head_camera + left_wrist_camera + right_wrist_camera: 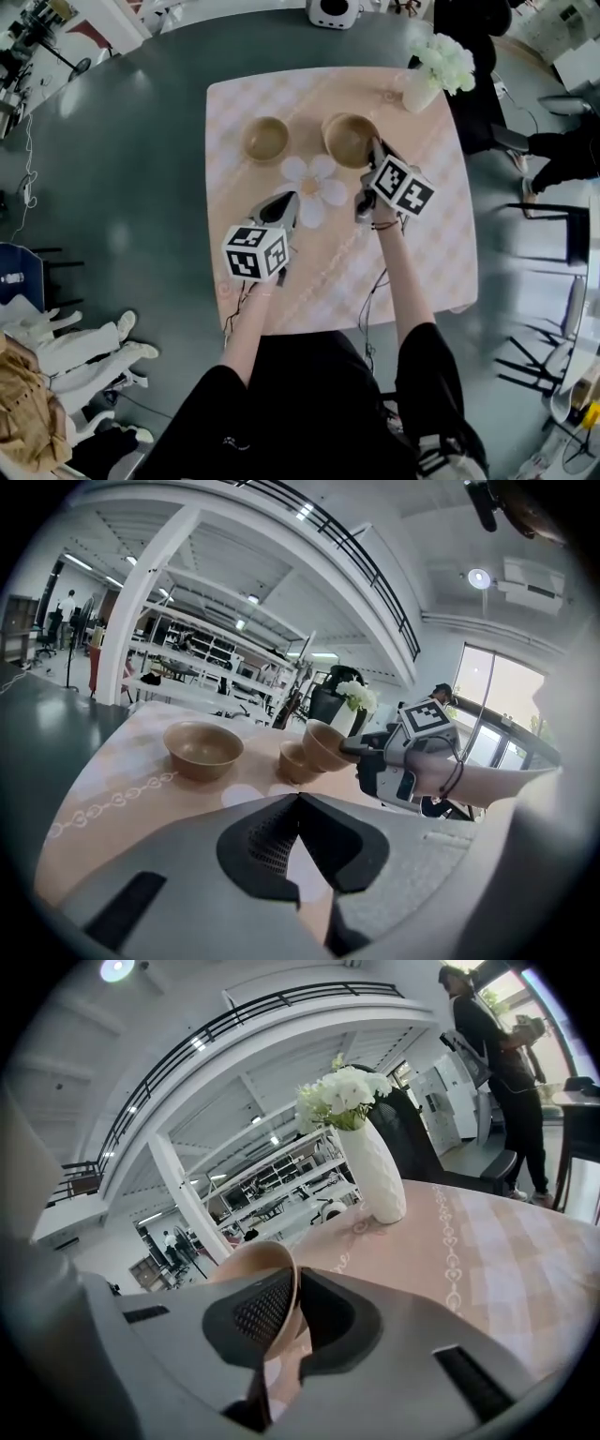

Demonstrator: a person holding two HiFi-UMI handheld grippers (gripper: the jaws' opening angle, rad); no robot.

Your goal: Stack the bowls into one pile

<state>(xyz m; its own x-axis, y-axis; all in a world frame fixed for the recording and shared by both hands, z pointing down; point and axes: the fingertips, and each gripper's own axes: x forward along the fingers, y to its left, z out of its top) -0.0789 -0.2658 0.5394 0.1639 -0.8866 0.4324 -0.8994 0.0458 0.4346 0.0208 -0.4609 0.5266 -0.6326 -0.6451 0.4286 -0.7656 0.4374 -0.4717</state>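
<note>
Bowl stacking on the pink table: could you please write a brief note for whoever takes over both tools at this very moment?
The left tool is shut and empty, hovering over the table short of the bowls.
The right tool is shut on the rim of the held bowl, which is tilted and off the table.
The second bowl stands close beside it; the third bowl stands apart on the table.
Done: one bowl is picked up; nothing is nested yet.
Left: probably set the held bowl into the second bowl, then bring in the third bowl to make one pile.
</note>
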